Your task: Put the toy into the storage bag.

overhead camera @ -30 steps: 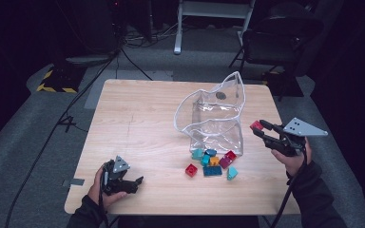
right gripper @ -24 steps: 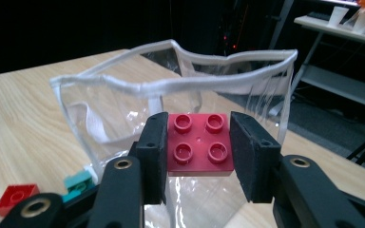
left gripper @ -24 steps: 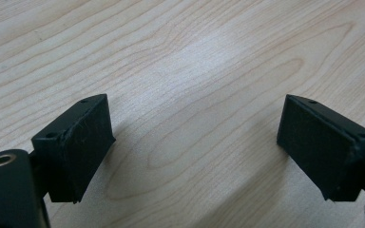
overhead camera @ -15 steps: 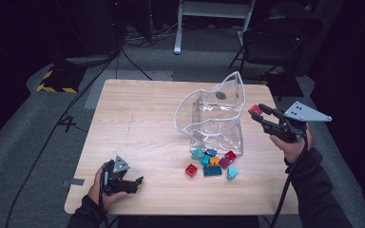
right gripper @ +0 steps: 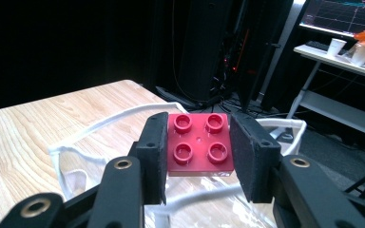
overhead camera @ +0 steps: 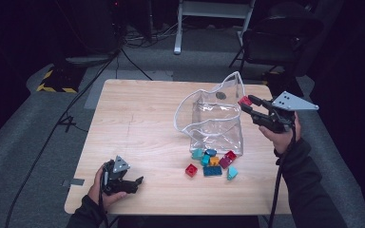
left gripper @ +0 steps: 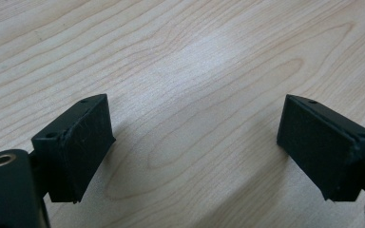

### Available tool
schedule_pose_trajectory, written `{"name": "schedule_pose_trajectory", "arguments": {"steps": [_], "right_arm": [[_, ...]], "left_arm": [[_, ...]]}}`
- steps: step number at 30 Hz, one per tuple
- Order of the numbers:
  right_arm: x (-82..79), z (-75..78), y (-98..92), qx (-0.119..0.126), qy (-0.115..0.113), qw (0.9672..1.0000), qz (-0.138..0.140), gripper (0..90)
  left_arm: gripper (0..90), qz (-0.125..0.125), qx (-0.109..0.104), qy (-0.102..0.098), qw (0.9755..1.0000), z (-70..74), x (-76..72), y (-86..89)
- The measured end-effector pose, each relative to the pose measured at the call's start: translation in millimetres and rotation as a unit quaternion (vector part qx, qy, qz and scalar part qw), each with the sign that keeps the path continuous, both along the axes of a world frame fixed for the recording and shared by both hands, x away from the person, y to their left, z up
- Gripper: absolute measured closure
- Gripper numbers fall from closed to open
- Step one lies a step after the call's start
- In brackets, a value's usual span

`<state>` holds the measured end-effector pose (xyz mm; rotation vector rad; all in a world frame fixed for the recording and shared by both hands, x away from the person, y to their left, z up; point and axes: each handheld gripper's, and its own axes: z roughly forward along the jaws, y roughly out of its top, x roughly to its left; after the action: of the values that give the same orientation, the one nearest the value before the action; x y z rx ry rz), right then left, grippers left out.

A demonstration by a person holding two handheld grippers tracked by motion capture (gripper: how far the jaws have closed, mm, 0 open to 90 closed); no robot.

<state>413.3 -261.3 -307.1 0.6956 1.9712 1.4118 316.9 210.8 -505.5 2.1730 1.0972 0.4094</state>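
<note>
Above the rim of the clear bag [overhead camera: 214,118], a red 4-stud brick [right gripper: 200,144] sits pinched between the right gripper [overhead camera: 248,105] pads, studs facing its camera, likely poised for dropping inside. Loose bricks [overhead camera: 212,161] lie on the desk [overhead camera: 138,128] by the bag's base. The left gripper [overhead camera: 135,183] rests parted and empty near the front edge, out of the way.

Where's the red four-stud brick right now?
In the high view it sits at the right, clamped in the right tongs, the red brick held just over the clear bag's open rim.
</note>
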Motion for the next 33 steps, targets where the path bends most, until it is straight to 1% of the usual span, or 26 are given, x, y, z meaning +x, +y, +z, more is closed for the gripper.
{"name": "schedule_pose_trajectory", "arguments": {"steps": [4,6,9,15,19,22,26,28,29,30,31,33], "right_arm": [[4.2,1.6,9.1,-0.001,0.000,1.0000,0.003,59.6],[5.3,1.6,10.7,-0.003,0.000,1.0000,0.004,59.6],[11.8,-0.1,19.2,-0.007,0.004,1.0000,0.002,59.6],[19.8,-1.4,26.4,-0.004,0.010,0.9999,0.001,59.6],[23.2,-2.3,29.9,-0.008,0.012,0.9999,-0.001,59.6],[26.4,-4.0,32.1,-0.007,0.015,0.9998,-0.008,59.5],[29.0,-6.8,35.3,-0.017,0.018,0.9996,-0.011,59.4],[29.3,-8.0,36.0,-0.017,0.018,0.9996,-0.012,58.8],[29.5,-9.2,37.0,-0.016,0.020,0.9996,-0.014,55.1],[29.5,-9.2,37.0,-0.016,0.020,0.9996,-0.014,55.1],[29.5,-10.3,38.5,-0.021,0.022,0.9994,-0.018,52.4],[29.2,-10.7,38.9,-0.023,0.020,0.9994,-0.018,52.4]], "left_arm": [[11.8,0.000,0.000,0.000,1.0000,0.0,0.0,0.0],[11.8,0.000,0.000,0.000,1.0000,0.0,0.0,0.0],[11.8,0.000,0.000,0.000,1.0000,0.0,0.0,0.0],[11.8,0.000,0.000,0.000,1.0000,0.0,0.0,0.0],[11.8,0.000,0.000,0.000,1.0000,0.0,0.0,0.0],[11.8,0.000,0.000,0.000,1.0000,0.0,0.0,0.0],[11.8,0.000,0.000,0.000,1.0000,0.0,0.0,0.0],[11.8,0.000,0.000,0.000,1.0000,0.0,0.0,0.0],[11.8,0.000,0.000,0.000,1.0000,0.0,0.0,0.0],[11.8,0.000,0.000,0.000,1.0000,0.0,0.0,0.0],[11.9,0.000,0.000,0.000,1.0000,0.0,0.0,0.0],[11.8,0.000,0.000,0.000,1.0000,0.0,-0.1,0.0]]}}
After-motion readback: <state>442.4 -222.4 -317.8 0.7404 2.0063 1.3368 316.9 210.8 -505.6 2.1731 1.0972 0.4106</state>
